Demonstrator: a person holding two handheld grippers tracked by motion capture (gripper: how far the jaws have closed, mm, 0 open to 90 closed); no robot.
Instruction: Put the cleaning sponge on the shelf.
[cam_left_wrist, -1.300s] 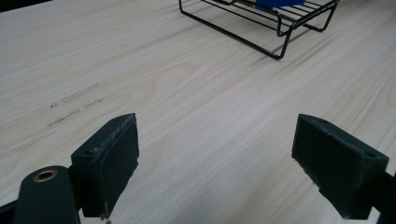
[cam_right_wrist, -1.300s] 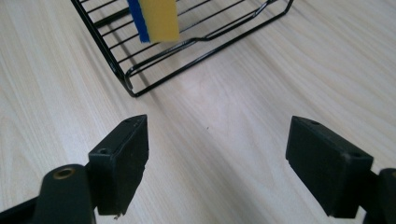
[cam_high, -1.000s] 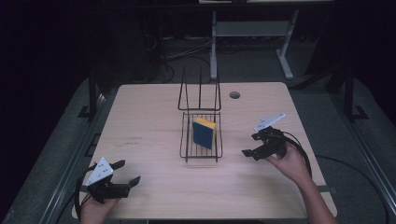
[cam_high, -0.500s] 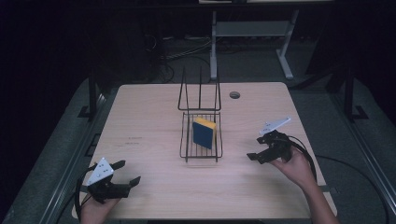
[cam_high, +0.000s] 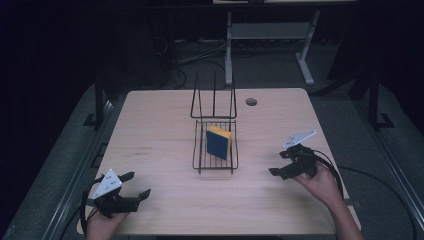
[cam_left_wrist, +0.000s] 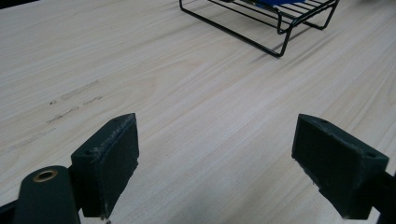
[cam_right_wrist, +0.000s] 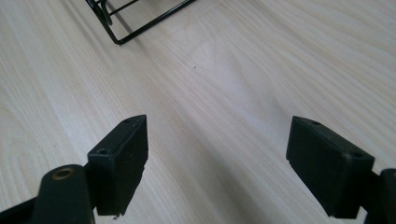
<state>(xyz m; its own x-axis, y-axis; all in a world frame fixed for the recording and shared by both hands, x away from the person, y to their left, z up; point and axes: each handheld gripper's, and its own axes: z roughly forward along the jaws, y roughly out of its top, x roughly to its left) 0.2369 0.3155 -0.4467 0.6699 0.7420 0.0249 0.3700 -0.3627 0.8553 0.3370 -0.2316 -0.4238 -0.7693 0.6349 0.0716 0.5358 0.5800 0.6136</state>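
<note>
A light wooden table (cam_high: 165, 130) carries a black wire rack (cam_high: 215, 145) at its centre. A blue and yellow sponge (cam_high: 218, 142) stands on edge inside the rack. Nearer the person and left of the rack, the left gripper (cam_high: 134, 185) sits with jaws spread, empty. Right of the rack, the right gripper (cam_high: 279, 163) is likewise spread wide, holding nothing.

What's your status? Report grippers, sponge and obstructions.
Left gripper open, empty, near table edge. Right gripper open, empty, right of rack. Sponge in rack, leaning. Nothing between grippers and rack.
</note>
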